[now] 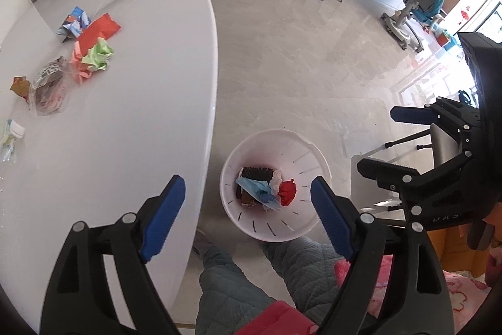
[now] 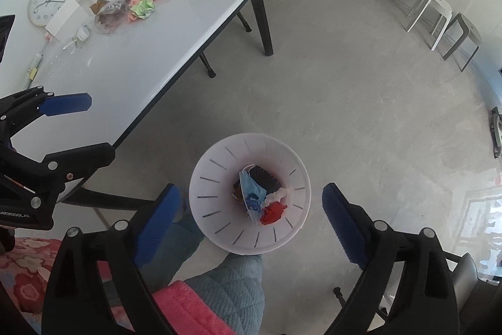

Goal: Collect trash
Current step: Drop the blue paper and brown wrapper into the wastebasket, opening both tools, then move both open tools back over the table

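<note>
Both the left gripper point(image 1: 248, 215) and the right gripper point(image 2: 251, 222) hung over the white bin point(image 2: 204, 178) on the floor, jaws spread wide and holding nothing. The remaining trash point(image 1: 91, 49) lay clustered toward the bench point(image 1: 141, 115) far edge. Its light, crumpled wrappers could likely slip from a shallow pinch or drop short of the bin.

Left gripper point(image 1: 248, 211) wide apart, empty, over white bin point(image 1: 301, 149) w/ trash.

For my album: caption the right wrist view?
Open right tool above white bin of trash, more litter on table.
</note>
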{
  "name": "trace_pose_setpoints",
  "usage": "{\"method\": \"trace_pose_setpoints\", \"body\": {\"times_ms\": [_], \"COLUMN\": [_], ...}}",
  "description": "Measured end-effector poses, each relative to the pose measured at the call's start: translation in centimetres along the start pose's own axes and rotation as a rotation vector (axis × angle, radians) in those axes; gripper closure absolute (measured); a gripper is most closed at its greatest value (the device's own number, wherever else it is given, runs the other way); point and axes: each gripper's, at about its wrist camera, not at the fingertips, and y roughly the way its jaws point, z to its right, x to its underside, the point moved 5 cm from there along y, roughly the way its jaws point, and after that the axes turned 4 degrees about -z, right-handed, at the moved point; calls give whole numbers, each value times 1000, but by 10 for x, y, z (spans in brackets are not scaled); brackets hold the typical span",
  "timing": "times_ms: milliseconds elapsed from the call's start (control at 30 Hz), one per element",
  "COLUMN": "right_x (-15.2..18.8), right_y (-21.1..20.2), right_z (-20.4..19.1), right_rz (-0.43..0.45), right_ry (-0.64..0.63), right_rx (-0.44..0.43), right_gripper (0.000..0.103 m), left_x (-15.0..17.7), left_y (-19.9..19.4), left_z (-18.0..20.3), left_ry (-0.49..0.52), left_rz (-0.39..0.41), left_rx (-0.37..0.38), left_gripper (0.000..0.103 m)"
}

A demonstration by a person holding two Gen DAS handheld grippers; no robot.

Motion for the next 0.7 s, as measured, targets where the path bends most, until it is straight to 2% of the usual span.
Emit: {"method": "trace_pose_setpoints", "body": {"times_ms": [133, 467, 700], "right_x": [-15, -60, -84], "right_y": [-9, -19, -7], "right_z": [-13, -67, -109], "right_rz": [32, 106, 113], "right_ry": [14, 71, 122], "right_rx": [31, 37, 27], "right_gripper": [2, 2, 2], "left_x": [5, 19, 32], "left_y": [-13, -51, -67], "left_z": [-21, -104, -174], "left_ry": [-7, -59, -108], "left_rz": [24, 93, 129], "left_rx": [-12, -24, -35], "left_gripper": [21, 8, 8]}}
